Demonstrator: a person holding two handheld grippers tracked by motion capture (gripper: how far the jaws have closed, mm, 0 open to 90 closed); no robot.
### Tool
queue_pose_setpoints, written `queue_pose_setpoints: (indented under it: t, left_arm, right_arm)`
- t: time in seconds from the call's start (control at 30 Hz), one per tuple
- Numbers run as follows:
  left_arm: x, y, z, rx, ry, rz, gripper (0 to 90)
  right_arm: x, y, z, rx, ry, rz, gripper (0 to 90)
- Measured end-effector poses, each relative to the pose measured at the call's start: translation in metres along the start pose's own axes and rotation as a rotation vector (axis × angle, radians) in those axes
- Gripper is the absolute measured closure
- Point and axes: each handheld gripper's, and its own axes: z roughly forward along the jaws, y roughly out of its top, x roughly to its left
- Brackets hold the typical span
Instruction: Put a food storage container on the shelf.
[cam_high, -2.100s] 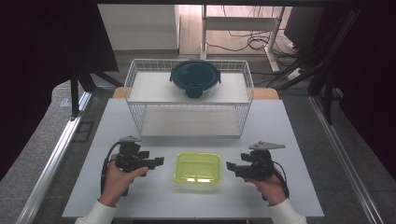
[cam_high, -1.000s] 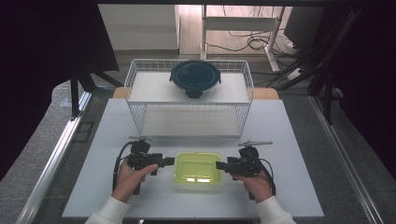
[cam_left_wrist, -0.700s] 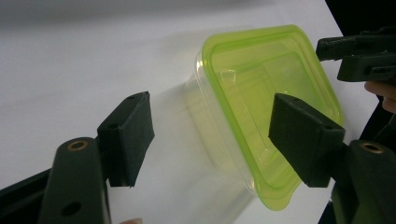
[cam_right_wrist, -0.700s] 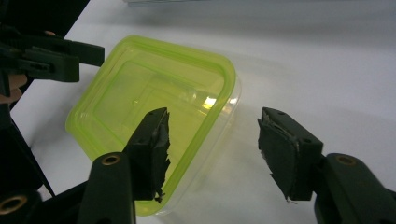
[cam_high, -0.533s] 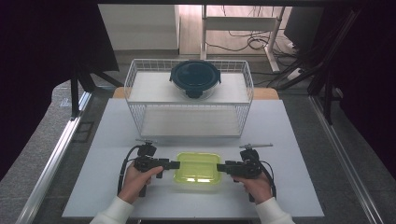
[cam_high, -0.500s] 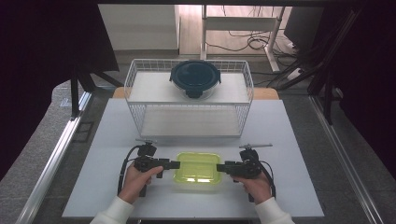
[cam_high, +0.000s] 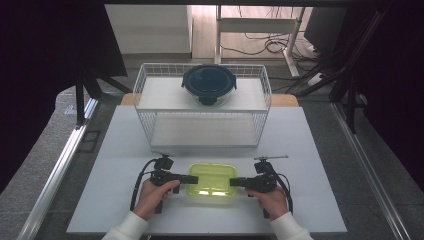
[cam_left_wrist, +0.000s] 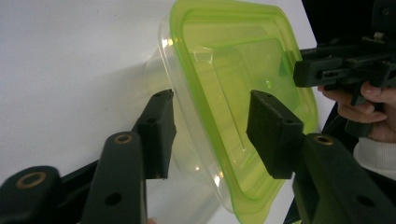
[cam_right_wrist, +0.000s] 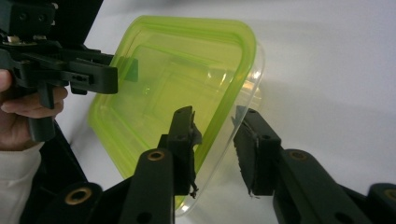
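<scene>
On the white surface (cam_high: 150, 140): all items below, listed from largest to smallest.
Wire rack (cam_high: 150, 107): a white two-level basket at the far side of the surface, well apart from both hands.
Round container (cam_high: 208, 84): dark blue lid, clear body, standing on the upper shelf of the wire rack, near its middle.
Yellow-green container (cam_high: 211, 179): a clear rectangular tub with a translucent yellow-green lid, lying flat on the near middle of the surface — between the two hands.
Left hand (cam_high: 152, 197): white sleeve, entering from the near edge; it grips the left tool.
Right hand (cam_high: 272, 200): white sleeve, likewise from the near edge; it grips the right tool.
Left tool (cam_left_wrist: 210, 135): jaws have just been closing and now straddle the container's left end, one below the rim, one above the lid; a narrow gap shows at each pad, so contact cannot be confirmed.
Right tool (cam_right_wrist: 215, 140): jaws have just been closing and straddle the container's right end — narrow, the lid edge between the pads; whether they press on it cannot be told.
</scene>
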Motion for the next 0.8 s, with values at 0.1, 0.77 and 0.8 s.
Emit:
queue_pose_setpoints:
  t: [0.1,0.77,0.8]
  left_arm:
    - [-0.001,0.0,-0.004,-0.018,0.008,-0.005,60.5]
    - [-0.026,-0.002,-0.027,-0.099,0.015,0.06,78.4]
    - [-0.027,-0.002,-0.028,-0.106,0.014,0.061,78.4]
  right_arm:
    - [0.0,0.0,-0.002,-0.003,0.005,0.012,70.8]
    - [0.018,0.004,-0.026,-0.094,-0.001,-0.071,78.5]
    - [0.02,0.004,-0.027,-0.095,-0.001,-0.072,78.5]
